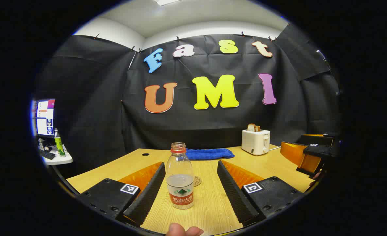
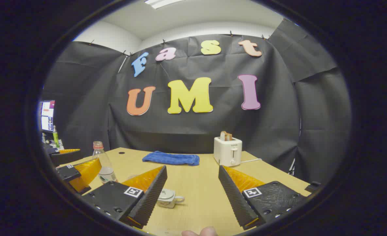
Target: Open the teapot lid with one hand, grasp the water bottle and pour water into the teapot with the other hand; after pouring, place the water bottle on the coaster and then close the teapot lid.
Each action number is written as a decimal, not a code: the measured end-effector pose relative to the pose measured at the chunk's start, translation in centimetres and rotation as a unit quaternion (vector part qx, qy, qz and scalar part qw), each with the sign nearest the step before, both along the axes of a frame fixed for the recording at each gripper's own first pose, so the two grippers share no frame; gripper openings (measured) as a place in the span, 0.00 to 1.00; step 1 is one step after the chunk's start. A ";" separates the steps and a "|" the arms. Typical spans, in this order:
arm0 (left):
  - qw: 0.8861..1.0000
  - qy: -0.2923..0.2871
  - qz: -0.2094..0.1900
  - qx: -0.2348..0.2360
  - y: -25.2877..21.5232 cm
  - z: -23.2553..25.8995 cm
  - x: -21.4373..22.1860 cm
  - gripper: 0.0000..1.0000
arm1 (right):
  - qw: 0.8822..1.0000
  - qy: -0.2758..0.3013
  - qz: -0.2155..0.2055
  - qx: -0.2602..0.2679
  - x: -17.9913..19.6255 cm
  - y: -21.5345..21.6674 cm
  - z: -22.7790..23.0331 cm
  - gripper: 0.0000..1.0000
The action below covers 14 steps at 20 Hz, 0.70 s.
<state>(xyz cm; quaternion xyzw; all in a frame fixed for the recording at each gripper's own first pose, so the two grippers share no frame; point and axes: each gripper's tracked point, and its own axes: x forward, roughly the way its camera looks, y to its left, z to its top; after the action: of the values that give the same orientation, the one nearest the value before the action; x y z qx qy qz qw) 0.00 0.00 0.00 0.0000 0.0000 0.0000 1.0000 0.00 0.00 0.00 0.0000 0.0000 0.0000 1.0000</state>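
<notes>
Teapot [image 2: 168,198] sat low on the table [image 2: 196,183] just ahead of the right tongs [image 2: 192,193], lid looked on, so we judged nothing done yet. Water bottle [image 1: 179,175] stood uncapped, part full, between the fingers of the left tongs [image 1: 191,186], untouched; coaster [image 1: 197,181] just behind it. Both tongs were wide open, gripping nothing. We counted one teapot, one bottle, one coaster, one toaster [image 2: 227,151], one blue towel [image 2: 171,158]. All steps remained.
</notes>
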 end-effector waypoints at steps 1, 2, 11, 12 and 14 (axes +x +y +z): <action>1.000 -0.001 0.000 0.000 0.0 0.2 0.0 1.00 | 1.000 0.001 0.003 0.001 0.0 0.2 -0.1 0.95; 1.000 -0.002 0.000 -0.001 0.1 0.2 0.1 1.00 | 1.000 0.000 0.005 0.001 0.1 0.4 -0.2 0.97; 1.000 -0.002 0.004 0.002 0.6 0.3 0.2 1.00 | 1.000 0.001 0.021 -0.013 0.1 2.0 -0.5 0.97; 1.000 -0.002 0.004 0.002 0.7 0.3 0.1 1.00 | 1.000 0.001 0.024 -0.014 0.2 2.1 -0.6 0.95; 1.000 -0.002 0.004 0.004 0.7 0.4 0.0 1.00 | 1.000 0.002 0.026 -0.015 0.2 2.2 -0.8 0.95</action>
<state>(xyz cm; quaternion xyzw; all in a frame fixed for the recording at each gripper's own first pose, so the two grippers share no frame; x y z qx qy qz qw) 0.02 0.65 0.38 0.0040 -0.0020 0.0044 1.0000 0.17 2.17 -0.76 -0.0149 0.0020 0.0255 0.9996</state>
